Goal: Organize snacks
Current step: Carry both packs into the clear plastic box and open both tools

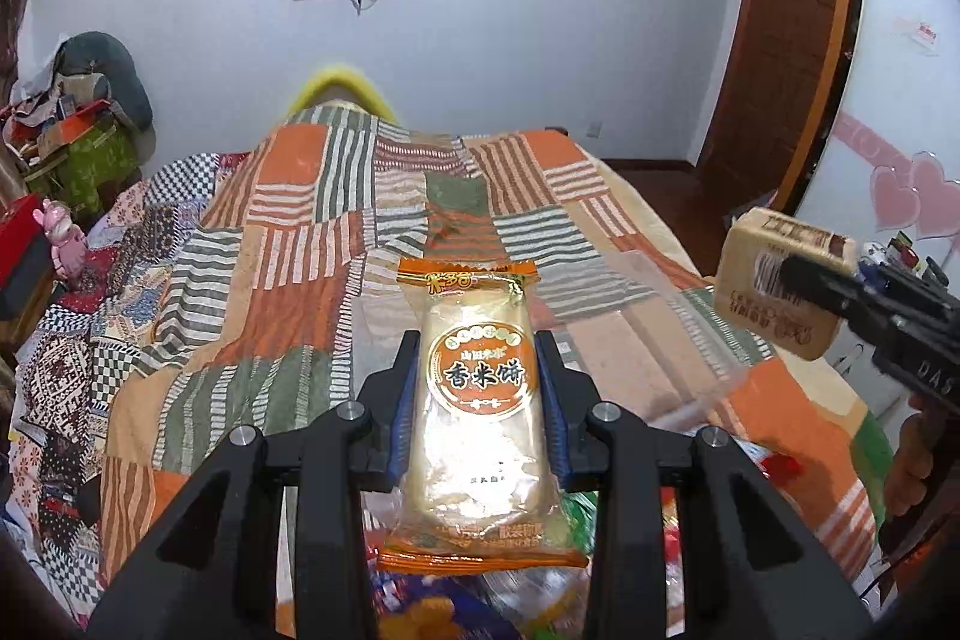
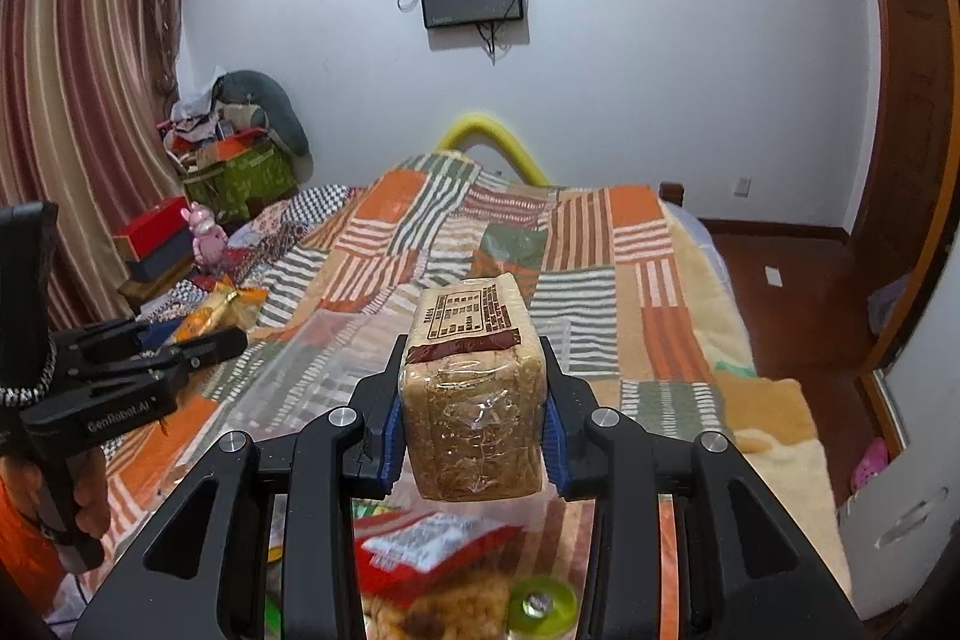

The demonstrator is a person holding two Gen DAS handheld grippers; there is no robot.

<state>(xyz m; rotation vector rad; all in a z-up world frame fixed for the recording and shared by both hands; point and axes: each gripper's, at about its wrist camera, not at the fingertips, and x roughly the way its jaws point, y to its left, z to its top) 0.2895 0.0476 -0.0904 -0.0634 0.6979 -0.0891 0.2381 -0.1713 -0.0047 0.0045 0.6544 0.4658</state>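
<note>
My left gripper (image 1: 478, 340) is shut on an orange-trimmed rice cracker packet (image 1: 477, 412), held flat between its blue pads above the bed. My right gripper (image 2: 473, 346) is shut on a tan snack block (image 2: 474, 394) in clear wrap with brown print. In the left wrist view the right gripper (image 1: 798, 274) and its block (image 1: 780, 292) hang at the far right. In the right wrist view the left gripper (image 2: 210, 334) with its packet (image 2: 222, 313) shows at the left. More loose snacks (image 2: 432, 550) lie below the grippers.
A patchwork striped blanket (image 1: 300, 280) covers the bed. A clear plastic container (image 2: 312, 370) lies on it between the grippers. Boxes and a pink toy (image 2: 207, 232) crowd the left side. A wooden door (image 1: 786, 40) and floor are at the right.
</note>
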